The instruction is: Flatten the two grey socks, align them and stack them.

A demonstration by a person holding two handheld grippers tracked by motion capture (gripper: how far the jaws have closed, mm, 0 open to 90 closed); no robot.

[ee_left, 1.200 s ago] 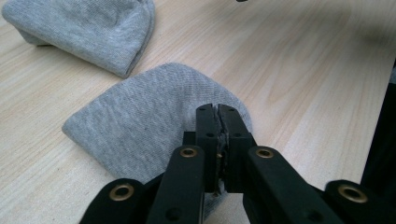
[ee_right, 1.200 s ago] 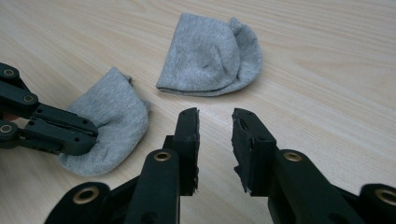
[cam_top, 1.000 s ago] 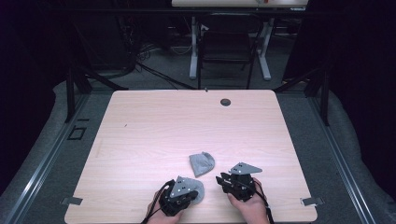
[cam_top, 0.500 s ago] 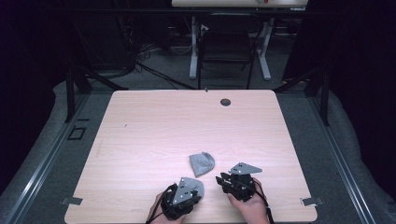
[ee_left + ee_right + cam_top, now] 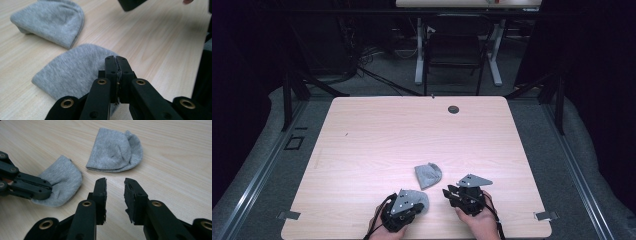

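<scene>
We are working at the near edge of the table [image 5: 362, 150] with two grey socks, and we are taking the folded sock [image 5: 428, 175] as our landmark. It is lying flat on the wood, its rounded end pointing away from us and toward the right, its straight folded edge facing us.

Our left gripper [image 5: 116, 65] is sitting just on the near side of that folded sock and slightly left of it. Its jaws have just been closing, and they are now pressing together on the edge of the second sock [image 5: 72, 71], a thin line of cloth showing between the pads. This second sock is lying near the folded sock but not touching it, a strip of bare wood between the two; it is running from the pinch out toward the folded sock.

Our right gripper [image 5: 114, 188] is hovering on the near right side of the folded sock, its jaws standing apart with only table between them, pinching nothing. In its own view the folded sock [image 5: 113, 151] is lying straight ahead of the jaws, while the pinched sock [image 5: 62, 182] is off to one side.

We are judging the right gripper nearer to the folded sock, with nothing lying between the two.
</scene>
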